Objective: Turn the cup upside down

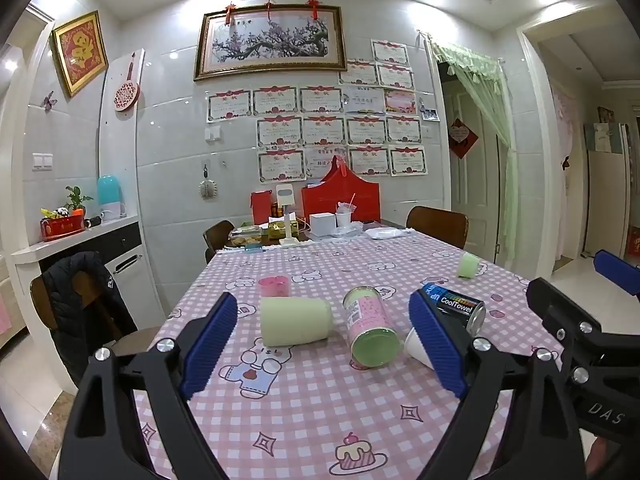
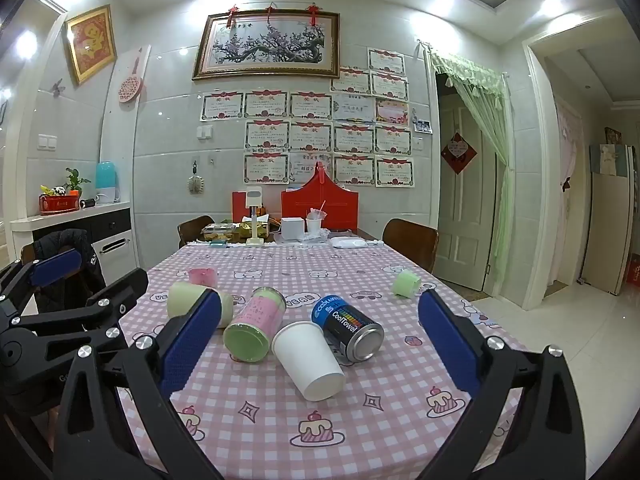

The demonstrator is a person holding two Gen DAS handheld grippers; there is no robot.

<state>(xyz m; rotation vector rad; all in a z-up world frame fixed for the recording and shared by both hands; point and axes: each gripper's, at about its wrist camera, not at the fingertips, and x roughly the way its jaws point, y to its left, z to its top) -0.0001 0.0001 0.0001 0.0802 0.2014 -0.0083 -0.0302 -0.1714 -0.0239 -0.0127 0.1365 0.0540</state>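
A white paper cup lies on its side on the pink checked tablecloth, base toward me, between my right gripper's open fingers. My right gripper is open and empty, just short of it. In the left wrist view the cup is mostly hidden behind the right finger. A pale cream cup lies on its side between the fingers of my left gripper, which is open, empty and held above the table. The cream cup also shows in the right wrist view.
A pink and green canister and a dark CoolTowel can lie on their sides mid-table. A pink cup stands behind, and a small green cup lies at the right. Boxes and clutter sit at the far end; chairs surround the table.
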